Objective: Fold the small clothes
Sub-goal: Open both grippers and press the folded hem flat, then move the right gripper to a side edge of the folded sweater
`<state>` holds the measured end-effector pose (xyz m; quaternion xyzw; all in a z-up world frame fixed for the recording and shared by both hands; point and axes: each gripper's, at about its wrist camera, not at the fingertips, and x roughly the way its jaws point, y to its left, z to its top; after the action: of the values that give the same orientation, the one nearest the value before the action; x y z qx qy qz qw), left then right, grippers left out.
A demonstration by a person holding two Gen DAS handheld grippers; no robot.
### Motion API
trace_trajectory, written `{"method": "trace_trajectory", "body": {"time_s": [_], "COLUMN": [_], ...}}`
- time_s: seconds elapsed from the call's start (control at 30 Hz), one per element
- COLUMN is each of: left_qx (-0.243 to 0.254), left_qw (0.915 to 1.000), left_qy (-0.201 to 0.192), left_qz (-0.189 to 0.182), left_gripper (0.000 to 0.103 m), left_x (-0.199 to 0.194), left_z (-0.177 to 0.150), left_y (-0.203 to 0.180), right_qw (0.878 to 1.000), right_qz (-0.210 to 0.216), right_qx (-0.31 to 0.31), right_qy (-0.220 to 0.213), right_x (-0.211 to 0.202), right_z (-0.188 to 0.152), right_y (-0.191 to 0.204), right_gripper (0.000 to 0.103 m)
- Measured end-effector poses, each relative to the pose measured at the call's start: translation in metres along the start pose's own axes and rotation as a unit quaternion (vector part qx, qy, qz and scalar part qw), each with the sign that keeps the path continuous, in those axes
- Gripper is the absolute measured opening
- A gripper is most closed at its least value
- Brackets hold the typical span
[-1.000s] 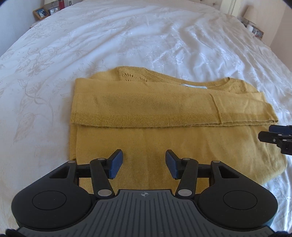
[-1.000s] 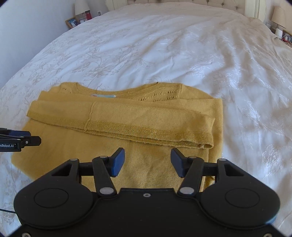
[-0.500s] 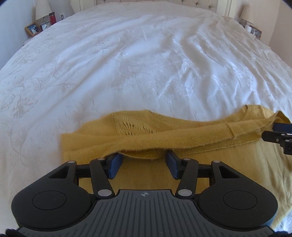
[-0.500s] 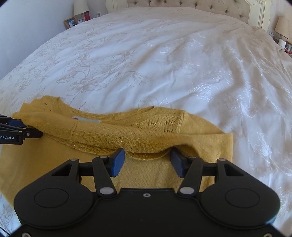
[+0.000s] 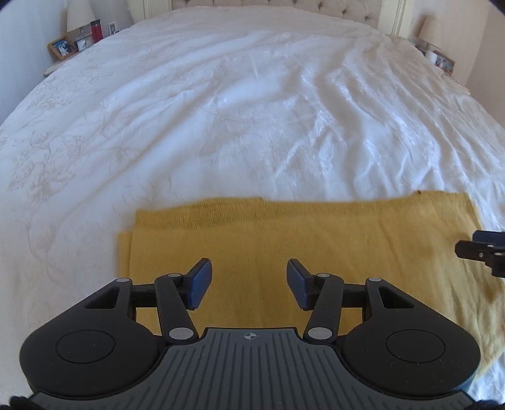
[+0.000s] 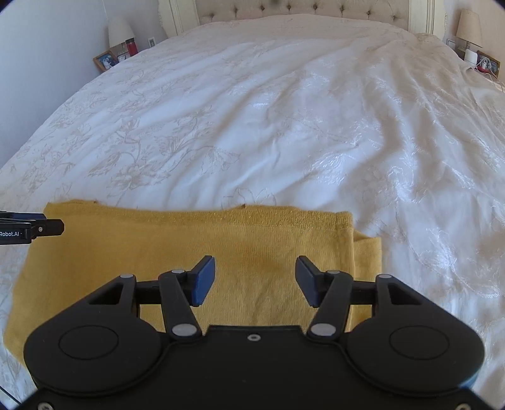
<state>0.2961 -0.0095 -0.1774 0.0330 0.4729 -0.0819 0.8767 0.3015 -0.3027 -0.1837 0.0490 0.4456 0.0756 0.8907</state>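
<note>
1. A frame [image 5: 62, 47] and a red bottle [image 5: 96, 31] stand on a bedside stand at the far left of the bed [image 5: 252, 110], up by the headboard [image 6: 300, 9].
2. The left gripper [image 5: 248, 284] hovers over the left half of the sweater [image 5: 315, 246]. Its jaws are open, with nothing between the blue pads [image 5: 199, 285]; only the knit shows in the gap.
3. The sweater, mustard yellow, lies folded into a flat band across the near end of the bed. Its far edge is a straight fold. At its left end a lower layer sticks out just past the top layer.
4. The right gripper [image 6: 255, 280] hovers over the right half of the sweater [image 6: 157, 252], jaws open and empty. At the sweater's right end a lower layer also juts out beside the top one.
5. Each gripper's tip shows at the edge of the other's view, over the sweater's end.
6. A lamp [image 6: 468, 25] stands at the far right of the bed, beside the headboard.
</note>
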Motion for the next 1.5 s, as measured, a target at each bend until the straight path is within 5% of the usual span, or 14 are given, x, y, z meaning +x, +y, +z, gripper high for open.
{"method": "trace_trajectory", "body": {"time_s": [0.33,0.47,0.6,0.83,0.97,1.5], "left_qx": [0.066,0.033,0.001,0.031,0.059,0.034], "left_qw": [0.9957,0.9969,0.9993,0.9969,0.9915,0.9915], "left_qy": [0.064,0.068,0.037,0.049,0.110,0.123], "left_qz": [0.009,0.020,-0.010,-0.053,-0.034,-0.024], "left_gripper": [0.056,0.056,0.056,0.056,0.057,0.072], "left_x": [-0.033,-0.048,-0.064,-0.050,-0.028,-0.017], "left_z": [-0.096,-0.089,-0.077,-0.075,-0.095,-0.098], "left_y": [-0.005,-0.001,-0.017,-0.072,-0.089,-0.089], "right_qw": [0.998,0.997,0.998,0.997,0.995,0.985], "right_qz": [-0.023,-0.037,-0.035,-0.035,-0.033,0.015], "right_qx": [-0.027,-0.011,0.027,0.060,0.083,0.160], "right_qy": [0.057,0.062,0.049,0.041,0.043,0.054], "right_x": [-0.032,-0.046,-0.059,-0.080,-0.090,-0.099], "right_z": [-0.068,-0.074,-0.075,-0.084,-0.096,-0.107], "right_y": [-0.002,-0.008,-0.012,-0.015,-0.020,-0.053], "right_gripper": [0.064,0.065,0.065,0.066,0.066,0.074]}}
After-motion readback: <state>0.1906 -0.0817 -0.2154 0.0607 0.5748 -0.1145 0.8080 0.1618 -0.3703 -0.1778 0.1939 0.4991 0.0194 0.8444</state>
